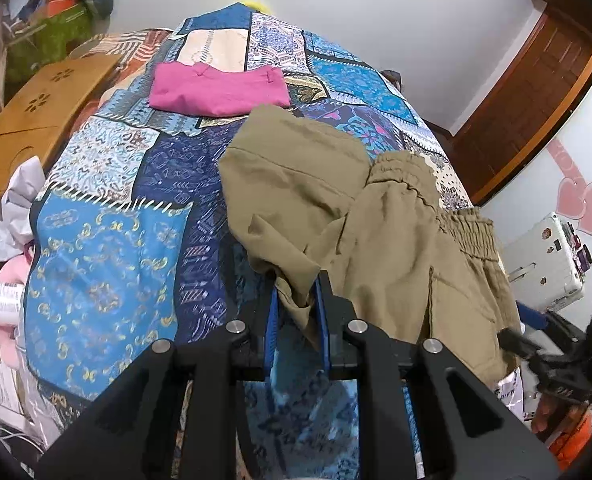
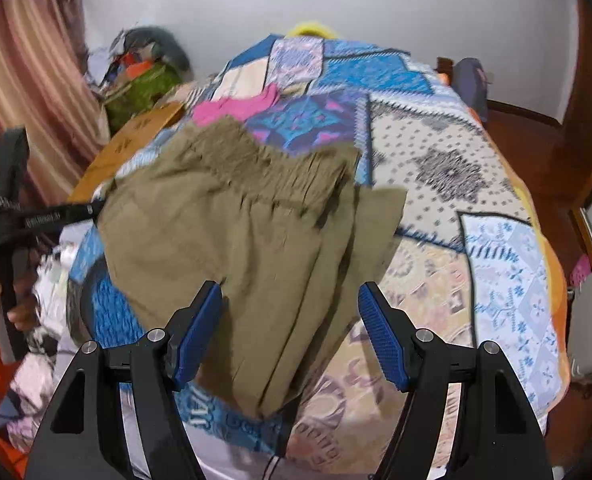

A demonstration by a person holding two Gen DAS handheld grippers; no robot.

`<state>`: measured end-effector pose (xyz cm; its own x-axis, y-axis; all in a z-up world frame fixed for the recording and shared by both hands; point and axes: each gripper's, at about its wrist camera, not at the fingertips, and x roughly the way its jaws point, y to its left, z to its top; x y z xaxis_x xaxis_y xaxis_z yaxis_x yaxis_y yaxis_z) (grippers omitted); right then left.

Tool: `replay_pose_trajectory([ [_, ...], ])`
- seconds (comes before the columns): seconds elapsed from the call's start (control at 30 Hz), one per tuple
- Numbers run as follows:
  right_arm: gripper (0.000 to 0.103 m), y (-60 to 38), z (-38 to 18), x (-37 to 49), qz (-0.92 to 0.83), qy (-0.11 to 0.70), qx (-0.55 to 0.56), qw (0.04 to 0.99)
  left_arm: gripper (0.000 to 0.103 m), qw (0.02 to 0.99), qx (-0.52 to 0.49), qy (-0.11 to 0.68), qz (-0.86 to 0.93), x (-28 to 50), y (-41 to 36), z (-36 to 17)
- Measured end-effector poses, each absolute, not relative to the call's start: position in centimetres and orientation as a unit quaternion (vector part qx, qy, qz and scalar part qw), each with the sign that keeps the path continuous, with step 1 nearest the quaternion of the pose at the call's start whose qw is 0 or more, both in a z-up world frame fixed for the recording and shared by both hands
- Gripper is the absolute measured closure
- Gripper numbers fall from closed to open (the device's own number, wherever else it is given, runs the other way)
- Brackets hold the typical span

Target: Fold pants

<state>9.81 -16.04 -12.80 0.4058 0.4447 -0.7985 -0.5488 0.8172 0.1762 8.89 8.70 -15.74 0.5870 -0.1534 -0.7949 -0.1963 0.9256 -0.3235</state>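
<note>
The left gripper (image 1: 296, 294) is pinching a fold of the olive pants (image 1: 375, 216) between nearly closed blue-padded fingers (image 1: 320, 308). The right gripper (image 2: 290, 320) is holding its fingers (image 2: 379, 332) spread wide, gripping nothing; the pants (image 2: 256, 232) are draping between and beyond them. The pants are lying crumpled across the near edge of the patchwork bedspread (image 1: 108, 264). Farther back, a folded pink garment (image 1: 218, 90) is lying flat.

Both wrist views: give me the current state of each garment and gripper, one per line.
Khaki pants: partly folded, rumpled, lying on the quilt.
Pink garment: folded flat, farther up the quilt, apart from the pants.
Left gripper: shut on a fold of the pants.
Right gripper: open, fingers either side of the pants' near end.
</note>
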Motion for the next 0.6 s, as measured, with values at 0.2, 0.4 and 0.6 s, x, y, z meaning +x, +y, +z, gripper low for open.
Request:
replay_pose_trajectory([
  [0.2, 0.024, -16.4, -15.5, 11.0, 0.283, 0.473, -0.047, 0.833, 0.081, 0.871, -0.177, 0.458, 0.014, 8.5, 8.5, -16.6],
  [0.4, 0.024, -16.8, -15.4, 12.7, 0.268, 0.461, -0.059, 0.844, 0.081, 0.870, -0.174, 0.461, 0.001, 8.7, 8.8, -16.2],
  [0.6, 0.024, -16.5, -15.2, 14.7, 0.260, 0.448, -0.087, 0.851, 0.062, 0.881, -0.140, 0.452, 0.026, 8.3, 9.8, -15.4],
])
